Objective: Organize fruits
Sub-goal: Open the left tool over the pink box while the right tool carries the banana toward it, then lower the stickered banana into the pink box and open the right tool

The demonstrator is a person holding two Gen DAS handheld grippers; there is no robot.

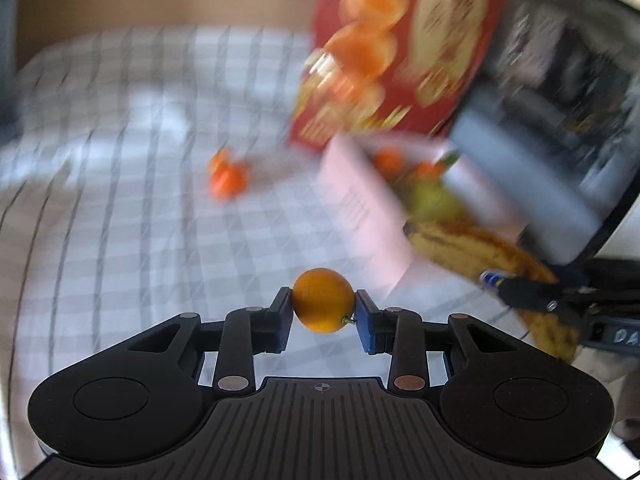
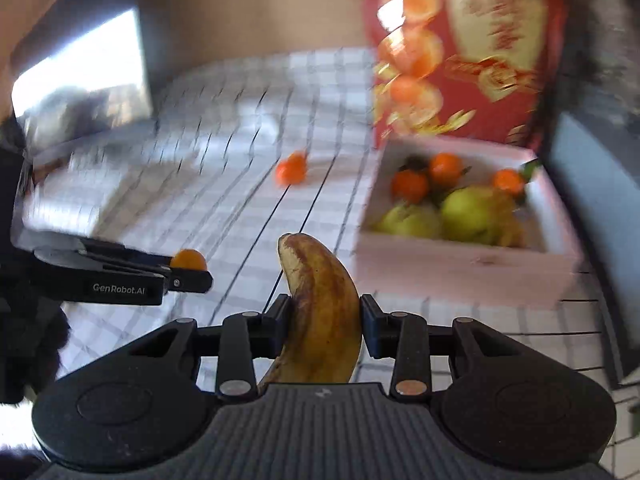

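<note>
Two tongs hold fruit: the left tongs (image 1: 323, 312) clamp a small orange (image 1: 323, 300) at lower centre; the right tongs (image 2: 323, 320) clamp a browned banana (image 2: 320, 312). "GenRobot.AI" reads on the left tongs' side at lower left of the right view. A box (image 2: 472, 264) of fruit sits right, against a red carton (image 2: 472, 40) whose writing is blurred.

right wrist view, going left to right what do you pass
left tongs pinching a small round orange fruit → loose orange tangerine on the checked cloth → brown-spotted yellow banana in the right tongs → white box of fruit
</note>
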